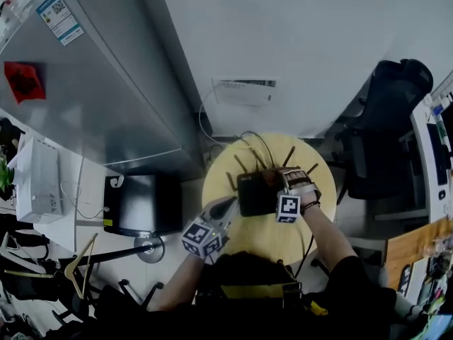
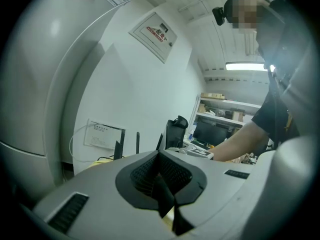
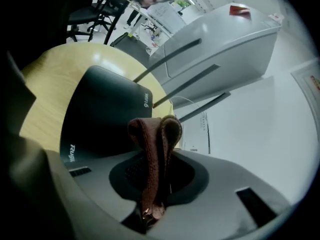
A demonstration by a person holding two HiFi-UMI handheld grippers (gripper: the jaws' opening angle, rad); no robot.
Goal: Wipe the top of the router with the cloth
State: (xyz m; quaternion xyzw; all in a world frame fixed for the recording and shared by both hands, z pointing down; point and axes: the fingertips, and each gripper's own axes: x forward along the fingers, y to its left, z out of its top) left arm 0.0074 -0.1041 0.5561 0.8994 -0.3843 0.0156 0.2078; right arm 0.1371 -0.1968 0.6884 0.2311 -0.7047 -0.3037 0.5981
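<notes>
Person: black short-sleeved top (image 1: 354, 278) with a yellow strip (image 1: 248, 290) across the front. Dark band (image 1: 310, 205) on the right wrist. Small black camera (image 2: 218, 15) worn at the head.

Left gripper (image 1: 228, 205) and right gripper (image 1: 277, 183): pale grey shells, narrow dark slots (image 2: 70, 211), black ribbed pads (image 2: 150, 171) on the jaws.

Left cube (image 1: 204, 238) and right cube (image 1: 288, 206): white faces with black square markers.

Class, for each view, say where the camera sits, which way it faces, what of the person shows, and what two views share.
Head view: on the head, facing steeply down at the table and router; both forearms show.
Left gripper view: along the shut, empty left gripper towards the wall; a forearm shows.
Right gripper view: along the right gripper, shut on the cloth, over the router.
Shared: router, first and third.
</notes>
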